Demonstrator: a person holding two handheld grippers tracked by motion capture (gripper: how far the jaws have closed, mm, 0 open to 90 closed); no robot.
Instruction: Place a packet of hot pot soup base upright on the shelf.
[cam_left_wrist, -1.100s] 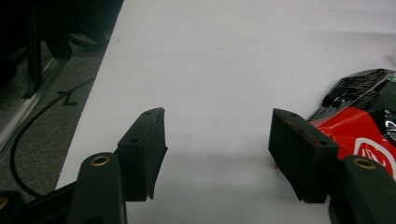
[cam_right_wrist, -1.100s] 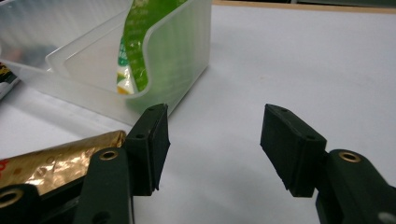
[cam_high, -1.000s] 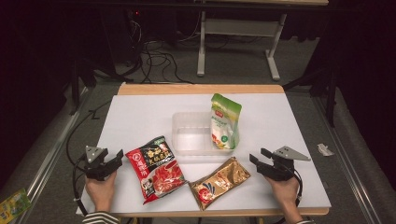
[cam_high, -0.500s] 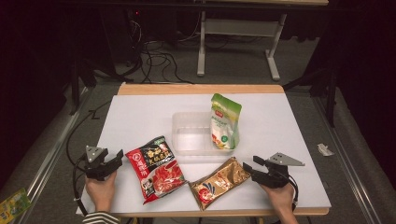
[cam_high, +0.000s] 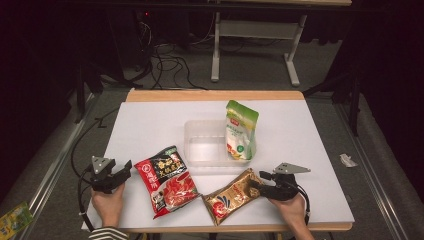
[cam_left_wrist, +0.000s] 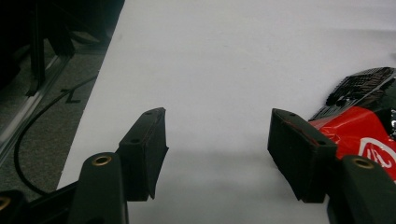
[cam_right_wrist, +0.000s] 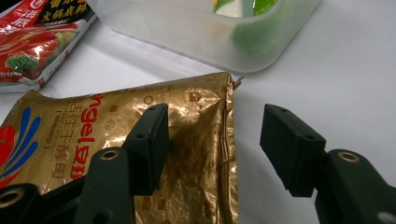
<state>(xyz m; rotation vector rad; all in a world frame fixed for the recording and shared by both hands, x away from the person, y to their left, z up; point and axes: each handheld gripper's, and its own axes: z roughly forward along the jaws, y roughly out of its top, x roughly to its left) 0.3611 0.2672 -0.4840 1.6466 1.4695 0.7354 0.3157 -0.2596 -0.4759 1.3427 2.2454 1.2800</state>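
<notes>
A: Largest first: white tabletop (cam_high: 150, 125), a wooden strip along its far edge.
B: Noted. On it?
A: Clear plastic tub (cam_high: 202, 145) near the middle, with a green-and-white pouch (cam_high: 241, 131) leaning upright in its right end.
B: Nearer the front edge?
A: Red-and-black snack bag (cam_high: 167, 180) lying flat, left of centre. Beside it, to the right, a gold foil packet (cam_high: 232, 196), flat too, slanted, its upper right corner just short of the tub.
B: Apart or touching, those two bags?
A: Close at the lower corners; contact impossible to tell from above.
B: Right tongs (cam_high: 257, 184)?
A: Held in the right hand (cam_high: 290, 207) at the front right, lying low and aimed leftward at the gold packet's right end. Released, jaws spread wide. In the right gripper view, one jaw over the gold foil, the other over bare white beyond the packet's sealed edge, so the edge sits between the pads, unpinched.
B: Left tongs (cam_high: 127, 167)?
A: Held in the left hand (cam_high: 107, 205) at the front left corner. Released as well, jaws wide over bare tabletop, with the red bag just outside one jaw.
</notes>
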